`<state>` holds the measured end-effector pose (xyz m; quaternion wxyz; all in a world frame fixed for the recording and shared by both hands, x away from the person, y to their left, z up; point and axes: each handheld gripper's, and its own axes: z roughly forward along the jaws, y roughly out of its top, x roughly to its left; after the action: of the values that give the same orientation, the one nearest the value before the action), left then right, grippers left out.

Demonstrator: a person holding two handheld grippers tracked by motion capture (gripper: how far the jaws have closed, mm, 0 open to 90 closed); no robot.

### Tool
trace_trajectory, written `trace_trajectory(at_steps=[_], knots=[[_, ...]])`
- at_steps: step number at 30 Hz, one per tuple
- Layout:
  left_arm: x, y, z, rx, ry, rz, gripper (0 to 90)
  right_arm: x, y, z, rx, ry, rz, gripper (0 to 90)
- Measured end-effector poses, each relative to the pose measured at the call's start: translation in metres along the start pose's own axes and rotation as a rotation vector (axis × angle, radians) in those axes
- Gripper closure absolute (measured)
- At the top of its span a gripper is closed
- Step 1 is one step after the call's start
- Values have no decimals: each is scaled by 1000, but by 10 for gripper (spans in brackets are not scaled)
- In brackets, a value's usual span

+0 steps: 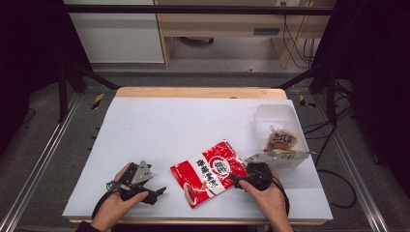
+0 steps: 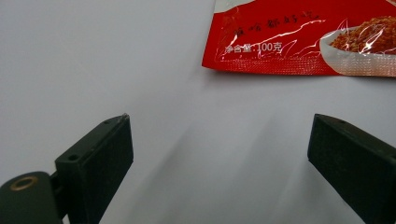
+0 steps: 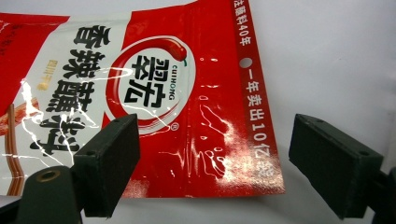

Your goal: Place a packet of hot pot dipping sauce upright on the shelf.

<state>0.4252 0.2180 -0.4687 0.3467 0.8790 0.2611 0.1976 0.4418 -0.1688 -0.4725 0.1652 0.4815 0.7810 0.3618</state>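
Red pouch [image 1: 209, 173] flat mid-table between grippers; right gripper [image 3: 212, 163] jaws apart straddling its top corner, left gripper [image 2: 219, 163] apart, empty; I'd lower squarely, pinch the sealed edge.

Place: lab recording bay | Counter [image 1: 159, 121]: white sheet over wooden top, set inside black metal frame [image 1: 193, 9] | Surround: dark curtains [image 1: 29, 43] at both sides, cables [image 1: 295, 43] trailing over grey floor [image 1: 43, 145] | Behind: plain wooden desk [image 1: 217, 24]
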Motion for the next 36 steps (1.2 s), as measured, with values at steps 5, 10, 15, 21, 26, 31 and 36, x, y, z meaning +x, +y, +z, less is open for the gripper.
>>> trace_trajectory(at_steps=[5, 10, 15, 21, 26, 31, 36], knots=[[-1, 0, 1, 2, -5, -1, 67, 1, 0, 2, 8, 15, 5, 179], [-1, 0, 1, 3, -7, 1, 67, 1, -1, 3, 13, 34, 24, 188], [0, 0, 1, 3, -6, 1, 67, 2, 0, 2, 6, 43, 26, 202], [0, 0, 1, 2, -4, 0, 67, 8, 3, -2, -11, 54, 15, 217], [0, 0, 1, 3, -4, 0, 67, 17, 7, -5, -16, 82, -3, 271], [1, 0, 0, 0, 0, -1, 67, 14, 8, 2, 31, 51, -36, 450], [3, 1, 0, -5, 1, -9, 67, 12, 13, 2, 48, 21, -75, 692]])
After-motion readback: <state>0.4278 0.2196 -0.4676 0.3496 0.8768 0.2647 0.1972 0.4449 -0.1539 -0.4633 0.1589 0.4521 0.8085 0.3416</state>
